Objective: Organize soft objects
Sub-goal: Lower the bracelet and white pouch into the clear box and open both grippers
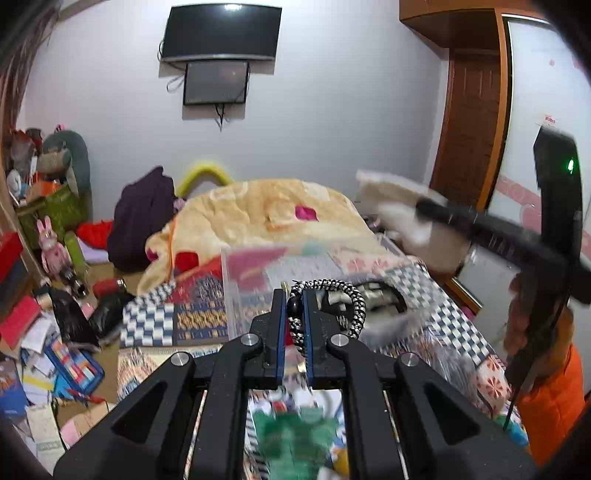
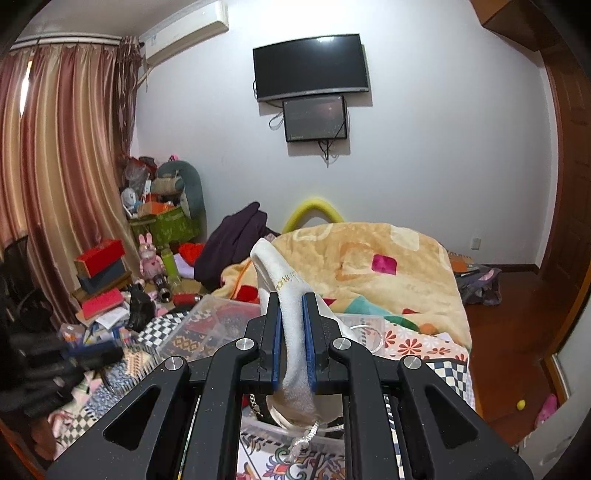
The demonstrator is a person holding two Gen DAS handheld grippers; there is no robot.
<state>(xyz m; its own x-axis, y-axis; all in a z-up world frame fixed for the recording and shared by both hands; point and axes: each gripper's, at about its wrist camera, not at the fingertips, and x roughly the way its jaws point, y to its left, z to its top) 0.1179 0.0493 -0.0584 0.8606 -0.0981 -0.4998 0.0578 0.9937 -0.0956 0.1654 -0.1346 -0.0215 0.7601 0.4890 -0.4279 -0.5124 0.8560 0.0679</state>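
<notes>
L hand-held gripper (image 1: 295, 306): clamped on b/w braided cord (image 1: 328, 295)
R hand-held gripper (image 2: 294, 314): clamped on white sock (image 2: 284, 284)
Below: patterned bed (image 2: 417, 343)

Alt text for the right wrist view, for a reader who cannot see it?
The right tongs are shut on a white sock, held above a clear plastic box on a patterned bed. Behind, a peach blanket and a wall-mounted TV.

White wall (image 2: 424, 155), TV (image 2: 311, 66) mounted, smaller screen (image 2: 315, 118) below (cables dangling). Striped curtains (image 2: 62, 166) left, AC unit (image 2: 184, 27) above. Bed (image 2: 424, 343) centre, wood floor (image 2: 509, 332), wooden door (image 1: 469, 129) right.
</notes>
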